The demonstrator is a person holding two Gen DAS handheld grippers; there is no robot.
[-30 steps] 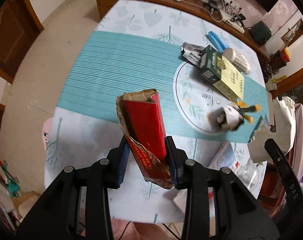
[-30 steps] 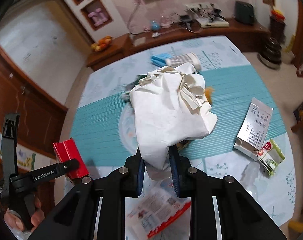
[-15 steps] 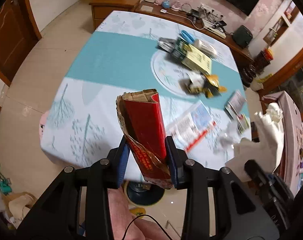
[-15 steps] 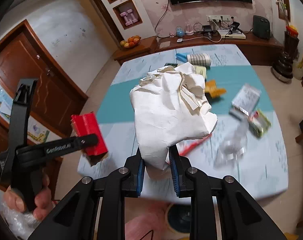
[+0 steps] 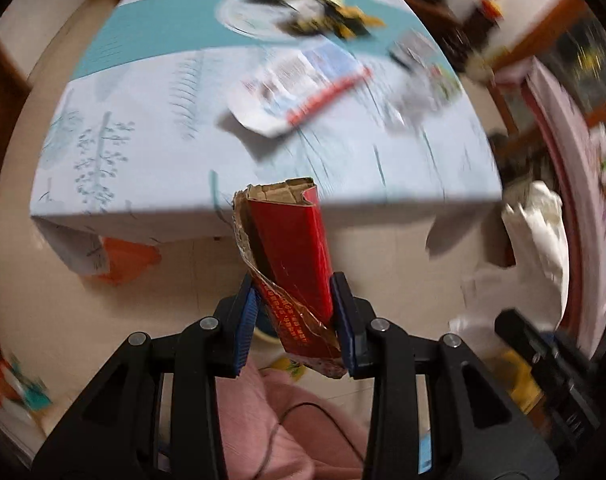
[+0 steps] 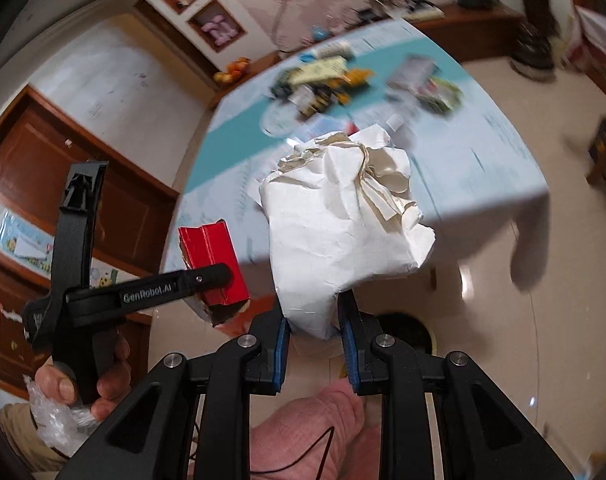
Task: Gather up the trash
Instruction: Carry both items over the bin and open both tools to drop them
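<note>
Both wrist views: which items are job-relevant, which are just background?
Job:
- left tool, shut on torn red carton
- right tool, shut on crumpled white paper
- printed wrapper on table

Background:
- fruit bowl
- wooden door

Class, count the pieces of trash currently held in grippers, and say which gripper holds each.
2. The torn red carton in the left gripper; the crumpled white paper in the right gripper.

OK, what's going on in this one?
A person is clearing trash off a table with two handheld tools. The left tool grips a torn red carton, the right tool a crumpled white paper bag. Both are held out past the table edge, above the floor. More wrappers lie on the table.
</note>
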